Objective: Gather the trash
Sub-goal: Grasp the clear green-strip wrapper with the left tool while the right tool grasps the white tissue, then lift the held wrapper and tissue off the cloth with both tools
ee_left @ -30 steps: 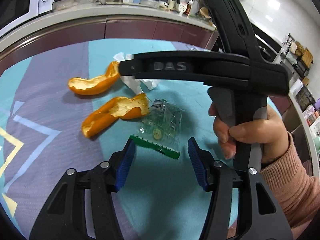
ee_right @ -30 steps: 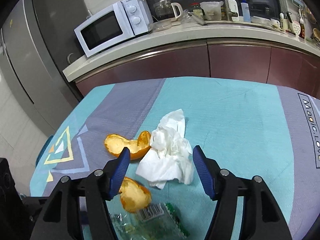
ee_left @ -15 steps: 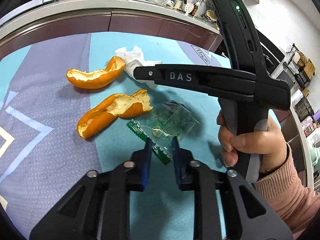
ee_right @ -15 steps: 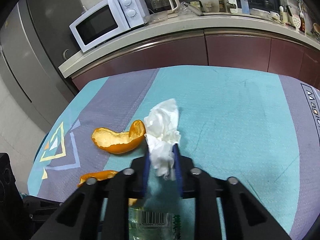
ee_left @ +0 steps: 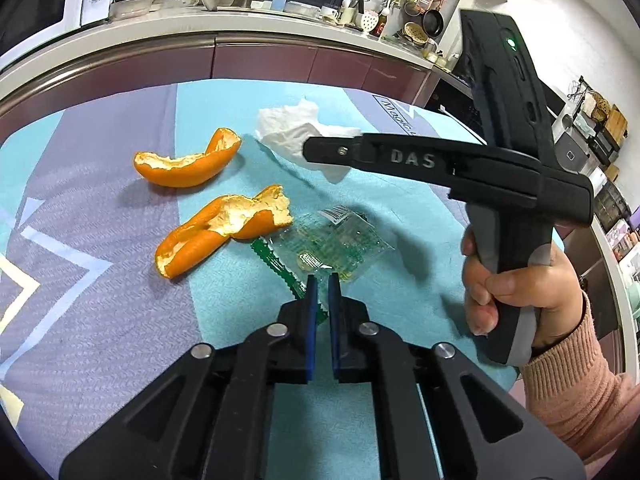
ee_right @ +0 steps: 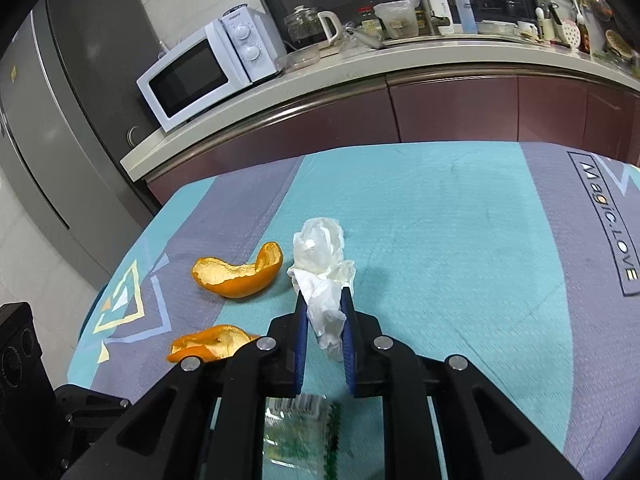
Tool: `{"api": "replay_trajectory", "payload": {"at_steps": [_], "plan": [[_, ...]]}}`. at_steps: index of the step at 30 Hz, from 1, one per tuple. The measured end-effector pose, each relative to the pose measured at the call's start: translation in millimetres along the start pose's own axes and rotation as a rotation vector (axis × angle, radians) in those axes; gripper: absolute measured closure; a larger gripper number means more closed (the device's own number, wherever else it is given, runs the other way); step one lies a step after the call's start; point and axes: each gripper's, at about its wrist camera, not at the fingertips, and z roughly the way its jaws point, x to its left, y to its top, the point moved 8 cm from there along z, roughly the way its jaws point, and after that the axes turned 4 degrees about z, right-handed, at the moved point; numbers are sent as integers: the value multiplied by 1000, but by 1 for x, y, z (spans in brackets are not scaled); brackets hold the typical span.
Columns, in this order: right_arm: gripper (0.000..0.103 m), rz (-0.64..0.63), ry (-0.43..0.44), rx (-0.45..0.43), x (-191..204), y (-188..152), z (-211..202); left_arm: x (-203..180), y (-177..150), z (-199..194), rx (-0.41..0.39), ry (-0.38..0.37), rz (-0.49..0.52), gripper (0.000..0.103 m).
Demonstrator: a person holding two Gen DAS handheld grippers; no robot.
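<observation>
A clear plastic wrapper with a green serrated edge (ee_left: 332, 240) lies on the tablecloth, and my left gripper (ee_left: 323, 280) is shut on its near green edge. A crumpled white tissue (ee_right: 320, 252) sticks up between the blue pads of my right gripper (ee_right: 324, 296), whose jaws are closing and pinch its lower part. In the left wrist view the right gripper (ee_left: 320, 150) reaches in from the right onto the tissue (ee_left: 292, 128). Two orange peels (ee_left: 188, 164) (ee_left: 224, 228) lie loose to the left of both grippers. The wrapper (ee_right: 300, 428) shows under the right gripper.
A teal and purple tablecloth (ee_right: 460, 220) covers the table. Behind it runs a kitchen counter with a white microwave (ee_right: 200, 76), a kettle and bottles. A grey fridge stands far left. A hand (ee_left: 520, 292) in a pink sleeve holds the right gripper's handle.
Both grippers went from wide open to closed: the left on the wrapper's green edge, the right on the tissue. The tissue is now bunched upright and the right gripper has shifted sideways.
</observation>
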Motion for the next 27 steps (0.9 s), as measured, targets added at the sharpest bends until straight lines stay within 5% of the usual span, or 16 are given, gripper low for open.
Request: {"api": "replay_trajectory", "payload": {"at_steps": [3,7,12,15,20,23,27], "plan": [[89,14,1,-1,-5,-5,-5,-2,2,3,8,-6,-5,75],[89,28,5,12,-10,-15,-7,-7,2,7,20,-21,0,66],[89,47,26,28,-13,-24,-7,-6,4,12,27,-32,-8,67],[89,46,33,34,-11,-27,-8,0,7,15,34,-35,-28,87],[89,51,43,43,-10,-32,-10,3,18,14,21,-35,-43,98],[89,56,48,45,-9,-35,-13,4,18,14,32,-37,-36,97],[89,70,59,55,-8,-40,-14,8,14,19,42,-6,-53,74]]}}
